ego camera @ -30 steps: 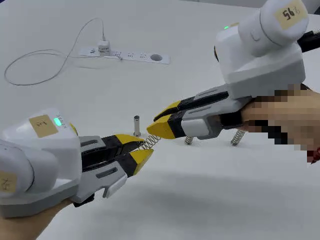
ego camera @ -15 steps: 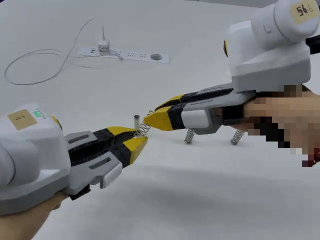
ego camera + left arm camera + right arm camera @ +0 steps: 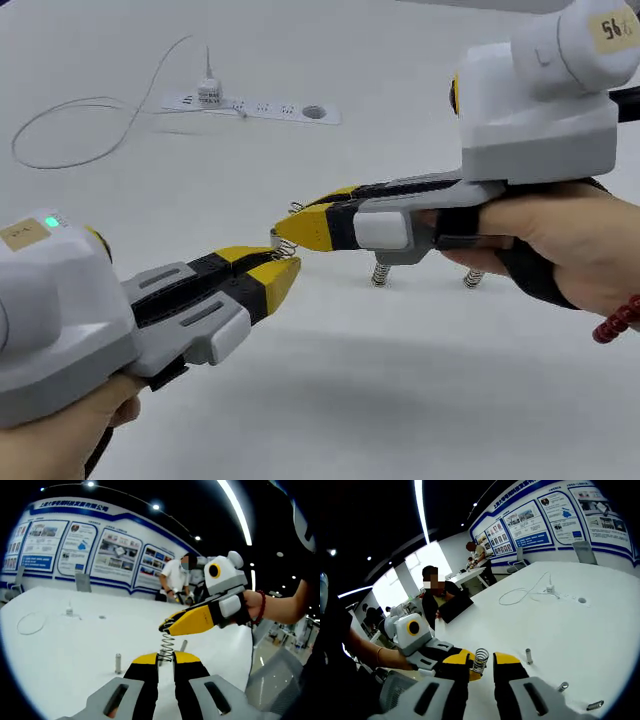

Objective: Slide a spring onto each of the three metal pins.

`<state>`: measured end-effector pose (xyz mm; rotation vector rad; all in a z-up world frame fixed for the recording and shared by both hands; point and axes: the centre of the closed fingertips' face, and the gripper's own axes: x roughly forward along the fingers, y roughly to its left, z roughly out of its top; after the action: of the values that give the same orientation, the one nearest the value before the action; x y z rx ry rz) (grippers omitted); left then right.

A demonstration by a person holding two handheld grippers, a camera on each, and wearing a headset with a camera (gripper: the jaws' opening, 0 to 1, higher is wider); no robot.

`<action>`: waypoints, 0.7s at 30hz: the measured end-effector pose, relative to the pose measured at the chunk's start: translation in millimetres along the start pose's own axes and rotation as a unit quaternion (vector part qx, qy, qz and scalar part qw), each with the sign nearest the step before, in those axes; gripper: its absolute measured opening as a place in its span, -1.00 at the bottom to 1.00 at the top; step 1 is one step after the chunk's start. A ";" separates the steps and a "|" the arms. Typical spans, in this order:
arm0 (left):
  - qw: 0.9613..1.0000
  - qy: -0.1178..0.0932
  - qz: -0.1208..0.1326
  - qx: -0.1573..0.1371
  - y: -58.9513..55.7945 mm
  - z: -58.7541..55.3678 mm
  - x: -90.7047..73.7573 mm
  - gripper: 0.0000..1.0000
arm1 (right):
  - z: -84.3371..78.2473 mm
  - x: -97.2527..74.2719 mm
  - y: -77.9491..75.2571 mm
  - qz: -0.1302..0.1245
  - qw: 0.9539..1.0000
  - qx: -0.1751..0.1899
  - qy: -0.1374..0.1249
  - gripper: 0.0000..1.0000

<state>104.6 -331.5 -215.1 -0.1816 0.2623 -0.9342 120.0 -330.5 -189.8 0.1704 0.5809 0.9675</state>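
Spring (image 3: 167,641) is being held taut between the two tools, just beside the bare pin (image 3: 118,663) and above its top. The left gripper (image 3: 280,270) is clenching its jaws on the lower end. The right gripper (image 3: 288,230) is pinching the upper coils, jaws closed on them. A second spring (image 3: 380,273) and a third spring (image 3: 473,277) are standing on the bench (image 3: 400,380) beyond the right gripper from the bare pin, well apart from it. They appear already seated, so two of three are judged done.

Step in hand, as judged: seating the last spring. The open lower coil is needing to come square over the bare pin's top, axis upright. The left jaws are covering that end and should let go once the coil is catching the pin, leaving the right gripper to press straight down. Stretching or tilting the spring risks it snagging or flicking away.

Room is ample. Bench surface around the bare pin is lying open on all sides. The power strip (image 3: 250,108) and its cable (image 3: 80,130) are lying well beyond the bare pin, out of the working path.
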 end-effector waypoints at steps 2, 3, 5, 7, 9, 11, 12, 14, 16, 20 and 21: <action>1.000 0.000 -0.001 0.000 -0.8 0.2 0.2 -0.80 | 0.2 0.9 0.3 0.001 1.000 0.004 -0.004 -0.66; 1.000 0.000 -0.001 0.000 -1.2 0.4 0.5 -0.80 | 0.4 1.3 0.5 0.001 1.000 0.004 -0.007 -0.68; 1.000 0.001 -0.003 0.001 -2.0 0.6 1.0 -0.80 | 0.6 1.7 0.8 0.000 1.000 0.004 -0.011 -0.74; 1.000 0.000 -0.002 -0.001 -2.3 1.0 1.4 -0.80 | 1.2 2.1 0.7 0.000 1.000 0.006 -0.013 -0.75; 1.000 0.000 -0.001 -0.002 -2.1 1.0 1.5 -0.80 | 1.5 2.1 1.0 0.001 1.000 0.007 -0.014 -0.76; 1.000 0.000 -0.001 -0.004 -2.2 1.0 1.7 -0.80 | 1.5 2.1 1.7 0.004 1.000 0.010 -0.015 -0.76; 1.000 0.002 0.000 -0.002 -2.0 0.7 1.9 -0.80 | 1.4 2.2 1.3 0.004 1.000 0.013 -0.015 -0.77; 1.000 0.003 0.001 0.000 -1.8 1.1 2.1 -0.79 | 1.8 2.2 0.7 0.005 1.000 0.020 -0.017 -0.77; 1.000 0.003 0.001 0.004 -1.4 1.8 2.1 -0.79 | 2.3 2.1 0.5 0.005 1.000 0.021 -0.019 -0.77; 1.000 0.010 0.005 0.021 0.1 2.0 2.6 -0.78 | 2.9 2.4 0.5 0.007 0.999 0.025 -0.020 -0.78; 1.000 0.012 0.005 0.022 0.0 1.7 2.7 -0.77 | 2.6 2.4 0.4 0.007 0.999 0.026 -0.020 -0.78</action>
<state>106.6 -333.6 -213.8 -0.1280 0.2637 -0.9320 122.1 -328.0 -188.4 0.2399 0.5684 0.9601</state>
